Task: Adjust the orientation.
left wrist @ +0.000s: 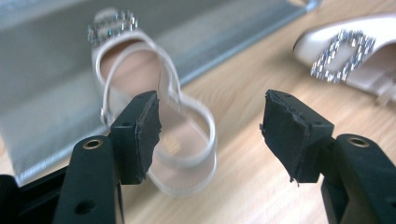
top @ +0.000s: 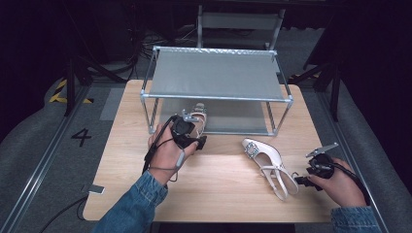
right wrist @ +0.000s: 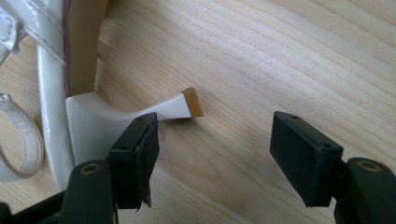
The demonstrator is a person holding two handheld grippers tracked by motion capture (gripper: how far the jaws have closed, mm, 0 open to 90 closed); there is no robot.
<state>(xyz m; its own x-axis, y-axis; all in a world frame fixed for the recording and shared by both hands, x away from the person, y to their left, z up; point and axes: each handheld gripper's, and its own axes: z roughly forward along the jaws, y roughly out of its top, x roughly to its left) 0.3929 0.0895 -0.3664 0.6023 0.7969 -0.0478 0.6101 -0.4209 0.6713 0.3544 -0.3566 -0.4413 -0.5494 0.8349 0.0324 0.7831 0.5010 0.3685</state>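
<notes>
A white slingback shoe with a sparkly buckle (left wrist: 140,60) lies with its toe on the rack's grey lower shelf (left wrist: 42,116) and its heel strap over the wood. My left gripper (left wrist: 210,135) stands open just behind that strap, pads apart from it. In the high view this shoe (top: 198,118) sits at the rack's front edge, right ahead of the left gripper (top: 190,125). A matching shoe (top: 265,158) lies on its side on the table at the right. My right gripper (right wrist: 215,140) is open beside its heel (right wrist: 177,105), with nothing between the pads. The right gripper (top: 297,180) is level with the shoe's strap end.
A two-tier metal rack (top: 216,75) with grey fabric shelves stands at the table's far half. The second shoe's buckle (left wrist: 343,53) shows at the upper right of the left gripper view. A small device (top: 95,189) with a cable lies at the table's left front corner.
</notes>
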